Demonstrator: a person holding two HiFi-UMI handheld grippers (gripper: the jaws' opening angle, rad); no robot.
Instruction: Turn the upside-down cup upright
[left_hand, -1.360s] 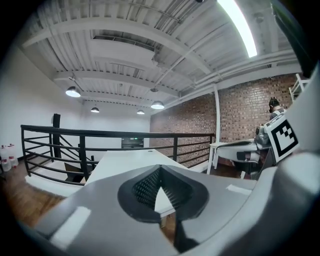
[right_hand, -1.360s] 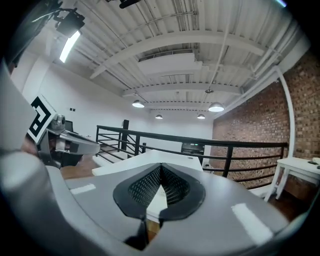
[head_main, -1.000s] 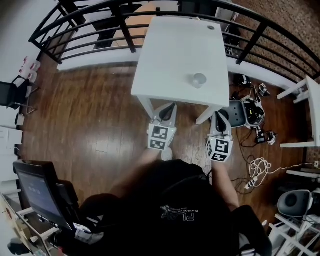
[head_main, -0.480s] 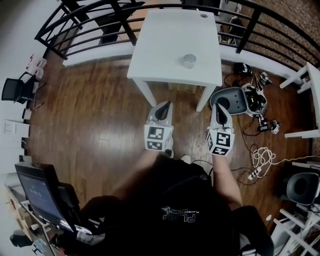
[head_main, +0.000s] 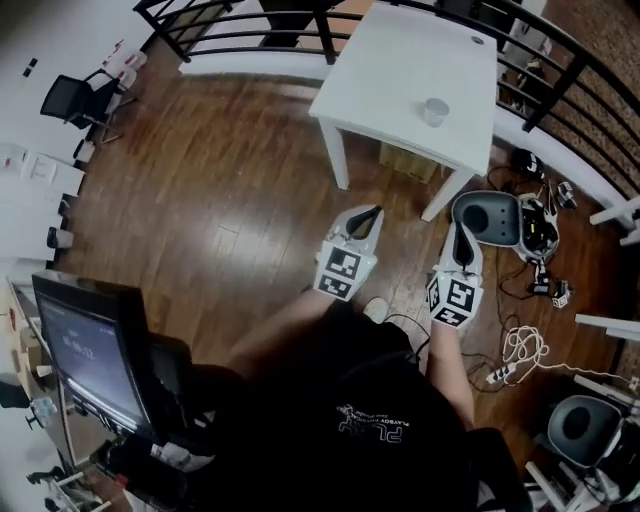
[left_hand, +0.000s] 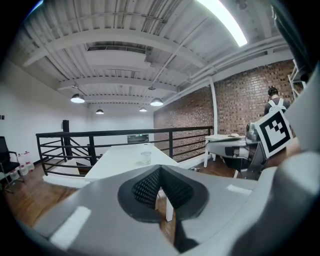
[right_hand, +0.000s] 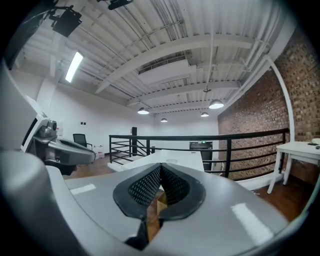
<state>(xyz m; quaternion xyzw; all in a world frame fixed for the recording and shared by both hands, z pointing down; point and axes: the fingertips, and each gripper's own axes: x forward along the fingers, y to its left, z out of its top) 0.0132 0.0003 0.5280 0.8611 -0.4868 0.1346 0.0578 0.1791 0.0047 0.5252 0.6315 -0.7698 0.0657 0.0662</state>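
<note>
A small clear cup (head_main: 435, 111) stands alone near the front edge of the white table (head_main: 400, 60), at the upper right of the head view. In the left gripper view the cup (left_hand: 145, 157) shows far ahead on the table (left_hand: 117, 160). Which way up it stands is too small to tell. My left gripper (head_main: 370, 213) and right gripper (head_main: 462, 232) hang over the wooden floor, well short of the table. The left gripper (left_hand: 160, 169) has its pads closed together with nothing between them. So does the right gripper (right_hand: 160, 167).
A black railing (head_main: 300, 18) runs behind the table. A cardboard box (head_main: 405, 160) sits under the table. A grey round seat (head_main: 487, 218), cables and a power strip (head_main: 505, 365) lie on the floor at right. A monitor (head_main: 90, 350) stands at lower left, a black chair (head_main: 75, 100) at upper left.
The table and cup have slid from the top centre to the upper right of the head view and sit farther from both grippers. Both grippers moved level and stayed shut.
</note>
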